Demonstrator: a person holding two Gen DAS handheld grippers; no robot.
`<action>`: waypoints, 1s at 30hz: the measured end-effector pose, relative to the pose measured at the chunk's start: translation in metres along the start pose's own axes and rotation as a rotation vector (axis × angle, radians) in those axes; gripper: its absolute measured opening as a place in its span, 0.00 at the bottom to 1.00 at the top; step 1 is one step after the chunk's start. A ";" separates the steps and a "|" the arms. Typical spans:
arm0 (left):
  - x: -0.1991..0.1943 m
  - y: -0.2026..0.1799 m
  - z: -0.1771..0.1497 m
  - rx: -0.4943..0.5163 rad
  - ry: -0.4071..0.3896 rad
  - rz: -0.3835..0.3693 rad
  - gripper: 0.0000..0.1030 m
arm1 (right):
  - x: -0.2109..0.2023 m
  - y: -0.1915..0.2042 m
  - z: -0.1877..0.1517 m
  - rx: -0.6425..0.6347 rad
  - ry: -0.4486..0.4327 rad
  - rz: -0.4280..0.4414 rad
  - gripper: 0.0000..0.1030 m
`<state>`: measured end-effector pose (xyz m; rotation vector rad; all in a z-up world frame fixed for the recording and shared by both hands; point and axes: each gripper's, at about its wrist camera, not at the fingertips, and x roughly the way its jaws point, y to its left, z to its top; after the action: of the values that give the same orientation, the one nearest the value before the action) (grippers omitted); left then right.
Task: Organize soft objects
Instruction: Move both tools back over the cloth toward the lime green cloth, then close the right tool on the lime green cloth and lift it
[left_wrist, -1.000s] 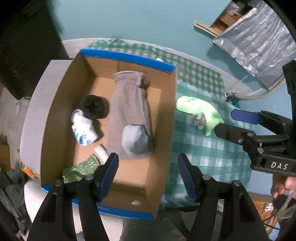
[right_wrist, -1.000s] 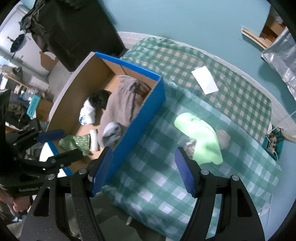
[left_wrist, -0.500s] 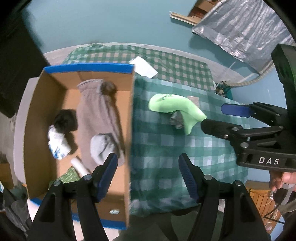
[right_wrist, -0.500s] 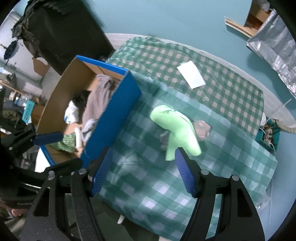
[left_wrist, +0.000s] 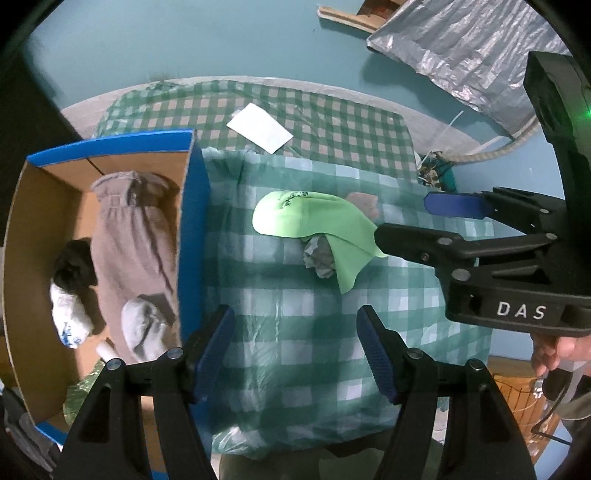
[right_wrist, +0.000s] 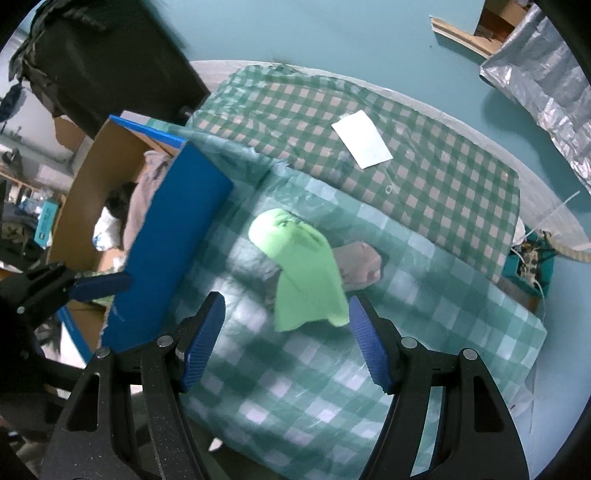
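Both grippers are wide open and empty: left gripper (left_wrist: 295, 347) hangs over the checked cover beside the box, right gripper (right_wrist: 286, 338) just short of the green cloth (right_wrist: 303, 273).

Task judged partly done. The box (left_wrist: 190, 229) on the desk already holds grey trousers (left_wrist: 129, 236), a grey sock ball (left_wrist: 142, 328), a black bundle (left_wrist: 74, 269), a white bundle (left_wrist: 68, 319) and a green patterned piece at its near end.

Outstanding on the cover: the green cloth, a grey wad (left_wrist: 319, 256) tucked under it, a pink cloth (right_wrist: 360, 264) touching it behind. Farther off lies a white paper (right_wrist: 362, 140).
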<state>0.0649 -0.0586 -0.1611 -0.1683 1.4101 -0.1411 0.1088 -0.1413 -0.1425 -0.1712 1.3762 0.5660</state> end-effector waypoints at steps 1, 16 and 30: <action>0.006 0.001 0.003 -0.008 0.009 -0.003 0.68 | 0.005 -0.003 0.003 -0.004 0.003 -0.002 0.69; 0.053 -0.001 0.018 -0.045 0.035 -0.010 0.68 | 0.071 -0.023 0.023 -0.076 0.062 -0.006 0.69; 0.065 -0.001 0.004 -0.026 0.081 -0.013 0.68 | 0.089 -0.011 0.012 -0.142 0.084 0.006 0.18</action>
<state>0.0792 -0.0725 -0.2236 -0.1953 1.4917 -0.1420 0.1323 -0.1202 -0.2275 -0.3091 1.4188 0.6682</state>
